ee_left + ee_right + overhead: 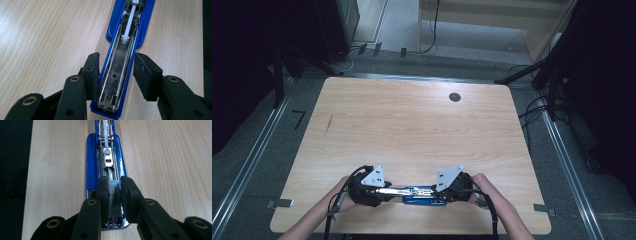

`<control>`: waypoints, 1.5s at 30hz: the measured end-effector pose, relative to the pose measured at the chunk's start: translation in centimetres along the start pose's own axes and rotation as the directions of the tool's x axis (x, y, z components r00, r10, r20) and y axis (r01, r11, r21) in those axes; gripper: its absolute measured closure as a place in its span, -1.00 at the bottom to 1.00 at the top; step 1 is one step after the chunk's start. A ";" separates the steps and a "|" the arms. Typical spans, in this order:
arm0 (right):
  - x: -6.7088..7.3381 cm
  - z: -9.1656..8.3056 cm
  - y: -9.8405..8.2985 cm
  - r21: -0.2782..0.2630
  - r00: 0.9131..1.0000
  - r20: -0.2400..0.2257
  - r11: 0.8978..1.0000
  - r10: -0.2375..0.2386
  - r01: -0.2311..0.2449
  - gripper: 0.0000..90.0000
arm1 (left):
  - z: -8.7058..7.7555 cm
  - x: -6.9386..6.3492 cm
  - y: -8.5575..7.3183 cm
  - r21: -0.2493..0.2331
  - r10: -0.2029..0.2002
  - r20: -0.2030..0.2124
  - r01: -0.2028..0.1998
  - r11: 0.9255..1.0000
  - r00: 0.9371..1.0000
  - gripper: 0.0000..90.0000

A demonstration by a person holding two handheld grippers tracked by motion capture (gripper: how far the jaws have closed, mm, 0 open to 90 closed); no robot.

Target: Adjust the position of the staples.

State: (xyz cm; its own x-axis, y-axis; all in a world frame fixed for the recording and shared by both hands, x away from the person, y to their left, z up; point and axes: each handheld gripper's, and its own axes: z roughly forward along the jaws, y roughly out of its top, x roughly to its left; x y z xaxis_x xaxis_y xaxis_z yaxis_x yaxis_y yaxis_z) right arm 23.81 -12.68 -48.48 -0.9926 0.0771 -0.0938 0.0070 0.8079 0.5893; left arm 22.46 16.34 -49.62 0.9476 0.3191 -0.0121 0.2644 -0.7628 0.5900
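Note:
A blue stapler lies folded open near the table's front edge, between both grippers. In the left gripper view its opened top arm, blue with a shiny metal channel, runs between the jaws. My left gripper is shut on that arm, with one pad against each side. The blue base with the magazine lies under my right gripper, which is shut on a grey strip of staples just above the magazine's near end. From above, the left gripper and right gripper face each other along the stapler.
The light wooden table has a dark round grommet at the back right. The front edge lies just behind the person's hands. Cables and dark stands ring the table on the floor.

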 end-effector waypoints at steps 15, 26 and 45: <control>-0.1 0.0 -0.2 0.012 0.999 -0.021 0.999 -0.030 0.030 0.77 | 0.0 0.0 0.1 0.001 -0.001 0.000 0.001 1.000 1.000 0.27; -0.2 0.0 -0.2 0.030 0.999 -0.025 0.999 -0.029 0.030 0.74 | 0.0 0.0 0.1 0.004 -0.003 -0.002 0.003 1.000 1.000 0.27; -0.6 0.5 0.8 0.005 0.946 0.081 0.949 0.315 -0.317 0.25 | 0.0 0.0 0.1 0.002 -0.001 -0.002 0.001 1.000 1.000 0.26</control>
State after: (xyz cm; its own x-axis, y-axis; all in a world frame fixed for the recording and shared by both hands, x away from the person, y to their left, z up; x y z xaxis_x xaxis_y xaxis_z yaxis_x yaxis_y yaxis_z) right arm 24.45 -11.80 -48.33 -0.9266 0.3747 0.0322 0.3214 0.7448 0.5848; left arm 22.47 16.27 -49.60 0.9470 0.3210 -0.0109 0.2656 -0.7636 0.5885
